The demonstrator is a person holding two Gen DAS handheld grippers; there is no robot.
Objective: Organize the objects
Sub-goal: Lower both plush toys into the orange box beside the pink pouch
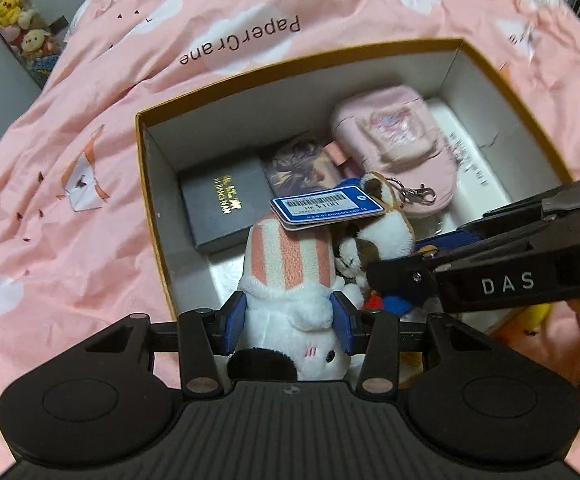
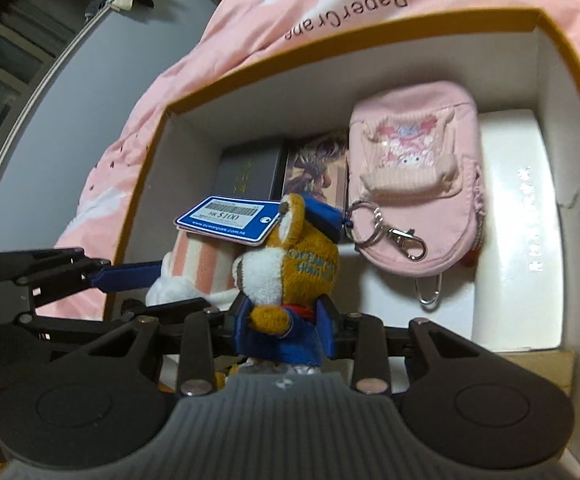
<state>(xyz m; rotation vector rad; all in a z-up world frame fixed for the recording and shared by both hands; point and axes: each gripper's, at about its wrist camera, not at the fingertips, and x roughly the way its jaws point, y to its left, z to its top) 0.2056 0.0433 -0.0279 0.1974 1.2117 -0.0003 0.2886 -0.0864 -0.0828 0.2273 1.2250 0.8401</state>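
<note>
Orange-rimmed cardboard box (image 1: pixel 158 216) with white inner walls sits open on the pink printed bedspread (image 1: pixel 70 128), its near-left corner just ahead of your left gripper (image 1: pixel 288 320). Along the far wall lie a flat black box with gold lettering (image 1: pixel 222 204), a dark patterned card case (image 1: pixel 301 168) and a pink fabric pouch with a metal clip (image 2: pixel 413 184); a white rectangular box (image 2: pixel 517 232) fills the right side. Bare floor shows only at the near-left of the interior, beside the black box.

Your left jaws, blue-padded, press both sides of a white plush toy with a pink-striped hat (image 1: pixel 290 280), which hangs over the box's near edge. Your right gripper (image 2: pixel 284 320) holds a brown plush bear in blue clothes (image 2: pixel 290 256), its jaws narrow on the body; its blue price tag (image 2: pixel 226 218) rests over the striped hat. The two toys touch, and the right gripper's arm crosses just beside your left fingertips (image 1: pixel 339 316).
</note>
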